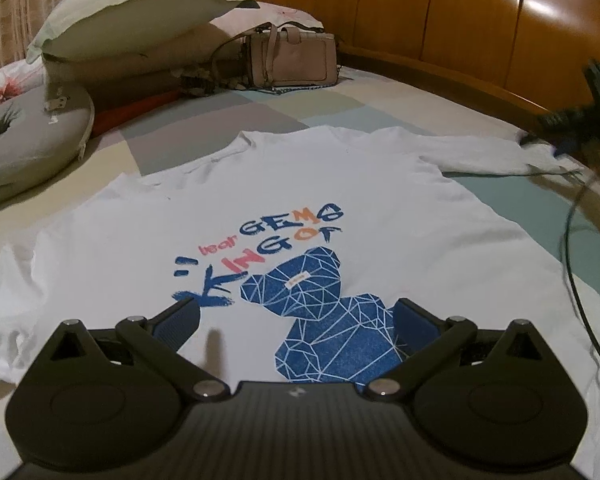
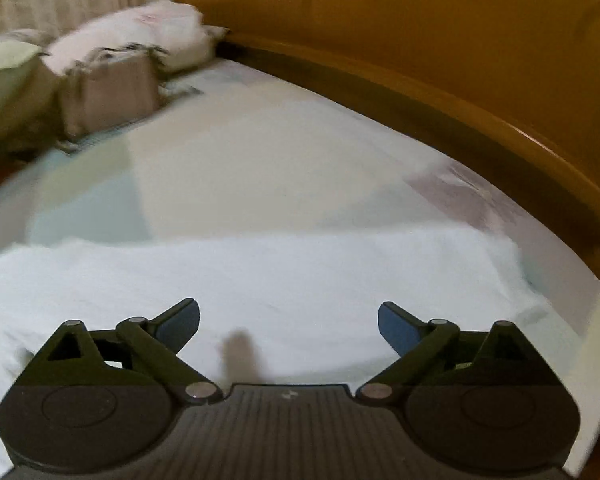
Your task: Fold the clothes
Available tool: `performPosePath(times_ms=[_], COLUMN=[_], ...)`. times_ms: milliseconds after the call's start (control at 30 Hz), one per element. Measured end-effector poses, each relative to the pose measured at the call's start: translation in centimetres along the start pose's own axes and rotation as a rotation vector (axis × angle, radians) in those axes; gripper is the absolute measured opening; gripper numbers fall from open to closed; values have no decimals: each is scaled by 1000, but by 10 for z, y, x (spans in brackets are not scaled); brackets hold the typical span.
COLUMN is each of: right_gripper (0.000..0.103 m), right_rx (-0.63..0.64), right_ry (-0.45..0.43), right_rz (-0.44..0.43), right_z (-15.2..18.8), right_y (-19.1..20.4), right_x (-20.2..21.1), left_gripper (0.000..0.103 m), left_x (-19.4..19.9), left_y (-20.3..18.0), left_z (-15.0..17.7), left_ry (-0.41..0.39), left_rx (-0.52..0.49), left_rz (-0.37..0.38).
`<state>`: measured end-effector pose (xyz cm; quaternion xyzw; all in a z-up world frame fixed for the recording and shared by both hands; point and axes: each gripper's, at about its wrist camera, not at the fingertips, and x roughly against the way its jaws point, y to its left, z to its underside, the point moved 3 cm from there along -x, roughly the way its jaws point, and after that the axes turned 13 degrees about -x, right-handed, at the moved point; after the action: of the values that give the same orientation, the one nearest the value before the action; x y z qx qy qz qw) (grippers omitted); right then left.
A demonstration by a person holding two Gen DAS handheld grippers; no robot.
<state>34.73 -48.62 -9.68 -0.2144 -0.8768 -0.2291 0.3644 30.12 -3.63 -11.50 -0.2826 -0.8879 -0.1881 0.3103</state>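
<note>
One white T-shirt (image 1: 292,200) lies flat on the bed (image 1: 292,108), print up, collar toward the pillows, long axis running away from the left gripper (image 1: 296,318); one sleeve reaches right. Both grippers spread wide, holding nothing; right gripper (image 2: 289,322) hovers over the sleeve (image 2: 300,272). One handbag (image 1: 294,60), two pillows (image 1: 132,12), one wooden headboard (image 1: 480,20).
</note>
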Motion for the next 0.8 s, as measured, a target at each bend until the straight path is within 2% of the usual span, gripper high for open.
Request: performPosePath(times_ms=[100, 233, 300, 400, 567, 733, 800], right_gripper=[102, 103, 103, 103, 103, 103, 103], right_rx=[48, 119, 136, 141, 157, 146, 206], right_ry=[48, 150, 194, 220, 123, 99, 110], right_rz=[-47, -33, 11, 62, 29, -103, -182], right_z=[-8, 0, 8, 12, -7, -3, 12], right_y=[57, 126, 147, 164, 171, 163, 165], right_x=[-14, -42, -62, -90, -111, -72, -44], left_gripper=[102, 102, 102, 102, 102, 102, 102], left_x=[1, -1, 0, 1, 2, 8, 11], left_y=[5, 12, 13, 17, 24, 27, 26], left_z=[0, 1, 2, 2, 2, 1, -1], left_ry=[-2, 5, 4, 0, 5, -5, -13], left_rx=[15, 30, 31, 36, 62, 72, 67], left_rz=[-7, -20, -24, -30, -49, -58, -59])
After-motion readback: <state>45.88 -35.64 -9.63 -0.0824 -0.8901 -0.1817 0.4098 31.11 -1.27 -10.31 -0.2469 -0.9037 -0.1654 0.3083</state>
